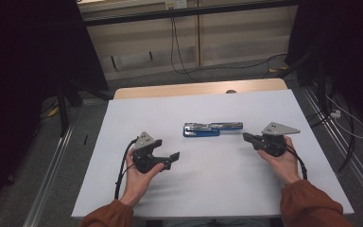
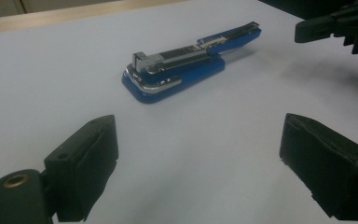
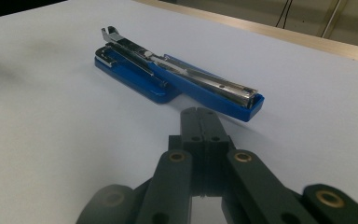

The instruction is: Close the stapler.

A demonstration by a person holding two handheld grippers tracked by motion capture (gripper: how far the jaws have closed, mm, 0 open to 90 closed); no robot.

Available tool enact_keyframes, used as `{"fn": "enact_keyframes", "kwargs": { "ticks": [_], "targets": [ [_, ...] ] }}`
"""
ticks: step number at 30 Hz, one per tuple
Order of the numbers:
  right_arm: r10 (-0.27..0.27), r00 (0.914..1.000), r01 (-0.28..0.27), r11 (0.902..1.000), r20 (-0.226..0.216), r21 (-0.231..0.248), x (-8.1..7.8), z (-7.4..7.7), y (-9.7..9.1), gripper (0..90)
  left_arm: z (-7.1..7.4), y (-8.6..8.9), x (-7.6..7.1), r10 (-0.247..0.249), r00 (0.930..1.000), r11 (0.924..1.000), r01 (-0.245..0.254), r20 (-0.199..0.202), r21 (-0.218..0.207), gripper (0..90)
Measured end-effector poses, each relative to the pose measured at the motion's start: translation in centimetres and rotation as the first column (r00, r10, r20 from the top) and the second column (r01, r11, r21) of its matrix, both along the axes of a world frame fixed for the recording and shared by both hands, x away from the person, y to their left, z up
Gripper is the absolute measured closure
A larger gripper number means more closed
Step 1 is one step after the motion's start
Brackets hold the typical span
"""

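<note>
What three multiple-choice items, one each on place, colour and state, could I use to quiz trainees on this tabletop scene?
1. Where does the blue metal-topped stapler lie?
A. between the two grippers
B. on the floor
C. in a jaw

2. What colour is the stapler's base?
A. red
B. blue
C. green

3. How do the right gripper jaws stand?
A. wide apart
B. shut together
C. clamped on the stapler

Key: 1 A, it lies on the white table with the left gripper on the other side; 2 B, blue plastic shows; 3 B, the jaws meet, empty.

One camera looks down from above the table [image 1: 123, 142]; each claw's camera skims low and close, both facing the blue stapler [image 2: 186, 60].
</note>
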State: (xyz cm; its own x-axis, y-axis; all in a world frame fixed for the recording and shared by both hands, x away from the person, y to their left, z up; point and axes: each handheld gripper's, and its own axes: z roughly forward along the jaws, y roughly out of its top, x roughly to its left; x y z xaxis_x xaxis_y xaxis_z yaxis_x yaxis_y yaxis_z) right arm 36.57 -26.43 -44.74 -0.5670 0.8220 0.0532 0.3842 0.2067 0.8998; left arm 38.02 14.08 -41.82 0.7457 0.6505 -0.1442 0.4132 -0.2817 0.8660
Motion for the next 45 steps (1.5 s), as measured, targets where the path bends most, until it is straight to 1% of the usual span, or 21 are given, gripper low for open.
{"fn": "enact_keyframes", "kwargs": {
  "ticks": [4,5,7,9,11,13,15,17,18,20,24,27,30,32,34,37,38,40,42,44,45],
  "targets": [
    [0.004,1.0000,-0.004,1.0000,-0.005,-0.003,0.1,0.0,0.1,90.0,-0.1,-0.7,1.0,-0.011,0.9996,0.9999,0.011,0.025,-0.005,16.6],
    [0.004,1.0000,-0.004,1.0000,-0.006,-0.002,0.1,0.0,0.1,90.0,-0.1,-0.9,1.2,-0.018,0.9996,0.9997,0.018,0.023,-0.016,18.1],
    [0.006,1.0000,-0.006,1.0000,-0.005,-0.004,0.1,0.0,0.1,90.0,-0.1,-1.2,1.5,-0.010,0.9997,0.9998,0.010,0.023,-0.016,22.4],
    [0.009,0.9999,-0.009,0.9999,-0.009,-0.008,0.1,0.0,0.1,90.0,-0.2,-1.6,1.8,-0.012,0.9998,0.9995,0.013,0.017,-0.029,23.0],
    [0.010,0.9999,-0.010,0.9999,-0.014,-0.010,0.1,-0.1,0.1,90.0,-0.2,-2.0,2.1,-0.024,0.9997,0.9996,0.024,0.011,-0.014,25.5],
    [0.009,0.9999,-0.009,0.9999,-0.014,-0.011,0.1,-0.1,0.1,90.0,-0.1,-2.4,2.4,-0.035,0.9991,0.9994,0.035,0.026,0.000,27.8],
    [0.010,0.9998,-0.010,0.9999,-0.014,-0.014,0.1,-0.1,0.2,90.0,-0.1,-2.7,2.7,-0.045,0.9988,0.9990,0.045,0.020,-0.001,30.8],
    [0.011,0.9999,-0.011,0.9998,-0.013,-0.019,0.2,-0.1,0.2,90.0,-0.1,-3.1,3.1,-0.072,0.9972,0.9970,0.071,0.022,0.031,35.8],
    [0.011,0.9998,-0.012,0.9997,-0.015,-0.020,0.2,-0.1,0.2,90.0,-0.2,-3.3,3.4,-0.081,0.9966,0.9956,0.080,0.014,0.048,36.3],
    [0.014,0.9997,-0.014,0.9997,-0.018,-0.021,0.3,-0.2,0.3,90.0,-0.2,-3.5,3.7,-0.085,0.9964,0.9957,0.084,0.002,0.039,38.6],
    [0.020,0.9996,-0.021,0.9993,-0.022,-0.031,0.4,-0.2,0.4,90.0,-0.2,-3.9,4.4,-0.081,0.9967,0.9965,0.081,-0.001,0.024,50.9],
    [0.023,0.9994,-0.024,0.9992,-0.026,-0.031,0.4,-0.1,0.5,90.0,-0.2,-4.3,5.0,-0.063,0.9979,0.9979,0.063,-0.013,0.016,52.7],
    [0.025,0.9993,-0.026,0.9994,-0.028,-0.024,0.5,0.0,0.6,90.0,-0.4,-4.5,5.4,-0.058,0.9983,0.9977,0.059,-0.006,0.033,58.5],
    [0.023,0.9994,-0.024,0.9996,-0.027,-0.017,0.6,-0.1,0.6,90.0,-0.6,-4.7,5.7,-0.054,0.9986,0.9980,0.054,0.002,0.033,64.5],
    [0.024,0.9991,-0.025,0.9995,-0.034,-0.017,0.8,-0.2,0.6,90.0,-0.7,-5.1,6.0,-0.059,0.9983,0.9973,0.059,0.000,0.043,70.8],
    [0.021,0.9989,-0.022,0.9995,-0.042,-0.021,0.9,-0.2,0.7,90.0,-0.9,-5.5,6.4,-0.070,0.9976,0.9957,0.070,0.002,0.061,76.8],
    [0.021,0.9988,-0.021,0.9996,-0.045,-0.021,1.0,-0.2,0.7,90.0,-1.0,-5.7,6.5,-0.068,0.9977,0.9954,0.068,0.002,0.067,78.1],
    [0.017,0.9988,-0.018,0.9996,-0.047,-0.024,1.2,-0.1,0.7,90.0,-1.3,-5.9,6.8,-0.060,0.9981,0.9926,0.058,0.015,0.107,79.6],
    [0.012,0.9987,-0.014,0.9994,-0.049,-0.031,1.4,-0.1,0.7,90.0,-1.6,-5.9,7.2,-0.060,0.9982,0.9945,0.060,0.000,0.086,81.5],
    [0.014,0.9985,-0.016,0.9991,-0.053,-0.039,1.5,-0.2,0.8,90.0,-1.8,-6.0,7.5,-0.054,0.9985,0.9922,0.053,0.007,0.113,86.1],
    [0.015,0.9980,-0.018,0.9988,-0.061,-0.045,1.5,-0.3,0.9,90.0,-1.8,-6.0,7.6,-0.057,0.9984,0.9916,0.055,0.010,0.117,88.5]
  ]
}}
